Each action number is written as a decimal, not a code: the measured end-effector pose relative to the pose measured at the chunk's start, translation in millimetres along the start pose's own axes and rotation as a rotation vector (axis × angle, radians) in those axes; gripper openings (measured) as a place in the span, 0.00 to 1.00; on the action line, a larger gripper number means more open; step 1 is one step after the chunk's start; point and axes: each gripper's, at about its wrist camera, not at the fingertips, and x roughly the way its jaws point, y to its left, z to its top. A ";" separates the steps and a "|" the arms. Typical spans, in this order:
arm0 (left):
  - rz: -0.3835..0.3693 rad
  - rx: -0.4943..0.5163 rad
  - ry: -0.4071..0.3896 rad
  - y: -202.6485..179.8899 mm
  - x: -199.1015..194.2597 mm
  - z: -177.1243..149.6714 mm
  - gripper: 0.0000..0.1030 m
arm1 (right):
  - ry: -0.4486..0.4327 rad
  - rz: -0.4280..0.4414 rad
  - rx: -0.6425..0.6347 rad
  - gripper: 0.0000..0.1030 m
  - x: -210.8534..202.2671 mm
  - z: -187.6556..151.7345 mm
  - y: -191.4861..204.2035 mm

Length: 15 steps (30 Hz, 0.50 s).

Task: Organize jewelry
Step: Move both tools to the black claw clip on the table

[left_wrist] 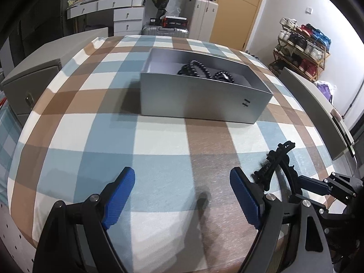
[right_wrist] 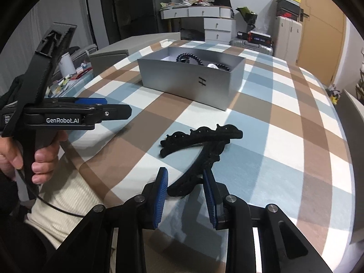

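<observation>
A grey open box (left_wrist: 200,100) (right_wrist: 193,79) stands on the checked tablecloth with black bead bracelets (left_wrist: 198,68) (right_wrist: 188,58) inside. A black lacy V-shaped hair clip (right_wrist: 200,141) (left_wrist: 276,159) lies on the cloth in front of the box. My right gripper (right_wrist: 185,177) is open, and its blue pads straddle the near end of the clip. Its right pad (right_wrist: 208,186) seems to touch the clip. My left gripper (left_wrist: 182,182) is open and empty above the cloth, left of the clip. It also shows in the right wrist view (right_wrist: 109,109).
The round table (left_wrist: 68,125) has a blue, brown and white checked cloth. Grey chairs (left_wrist: 31,79) stand at its left and a grey panel (left_wrist: 318,104) at its right. A dresser, suitcases and a shoe rack stand behind.
</observation>
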 end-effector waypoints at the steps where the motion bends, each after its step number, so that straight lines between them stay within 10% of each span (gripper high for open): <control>1: 0.001 0.006 0.000 -1.9 0.0 0.6 0.80 | -0.006 0.001 0.003 0.29 -3.0 -0.7 -3.6; 15: -0.101 0.278 0.027 -70.9 16.2 22.7 0.80 | -0.023 -0.039 0.091 0.29 -19.5 -28.3 -44.9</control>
